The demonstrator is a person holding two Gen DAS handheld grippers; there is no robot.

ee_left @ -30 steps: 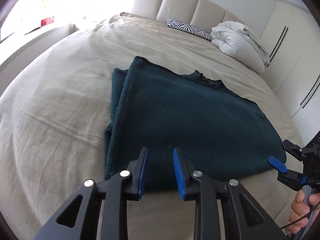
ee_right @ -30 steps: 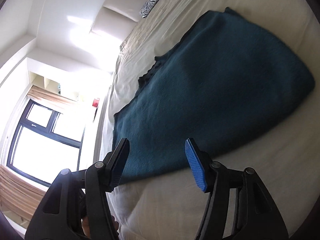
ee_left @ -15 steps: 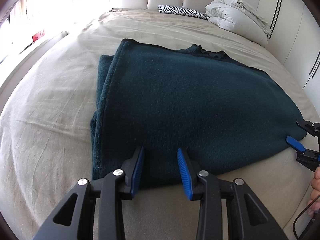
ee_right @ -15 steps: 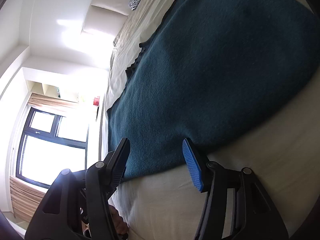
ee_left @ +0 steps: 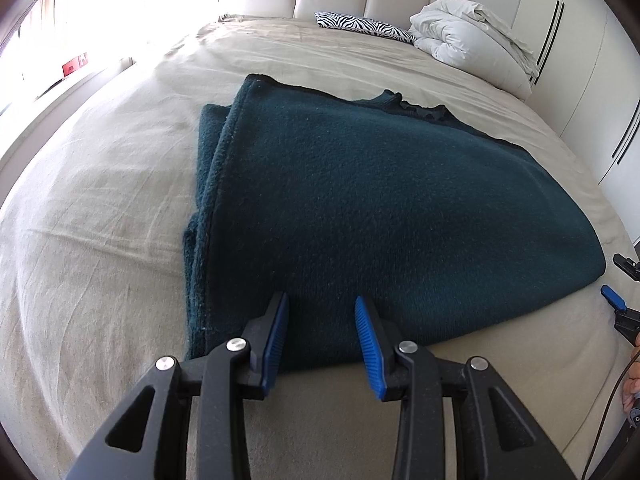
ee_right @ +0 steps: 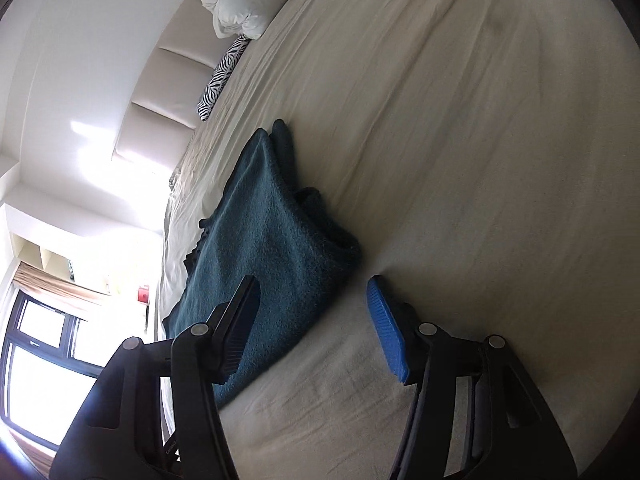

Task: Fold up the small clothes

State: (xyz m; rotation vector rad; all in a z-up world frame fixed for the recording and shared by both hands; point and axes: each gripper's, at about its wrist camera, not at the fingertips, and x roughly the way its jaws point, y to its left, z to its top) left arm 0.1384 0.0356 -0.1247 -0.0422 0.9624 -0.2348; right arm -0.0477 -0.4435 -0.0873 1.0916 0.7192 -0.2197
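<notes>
While both tools are held just short of the cloth, the scene is logged as follows.

Garment: a dark teal fleece garment [ee_left: 380,208] is laid folded on the beige bed [ee_left: 100,208], nearer its foot edge than the headboard — loose layered edges are stacked along its left side.
Left gripper: the left gripper [ee_left: 320,340] is poised with its jaws apart over the near hem, nothing being clamped.
Right gripper: the right gripper [ee_right: 312,328] is likewise spread wide at the garment's near right corner, nothing held.
Risk: only the top layer may be pinched, so the stack could be peeled open.
Risk: bedsheet may be caught with the hem — the fold would be dragged askew.
</notes>
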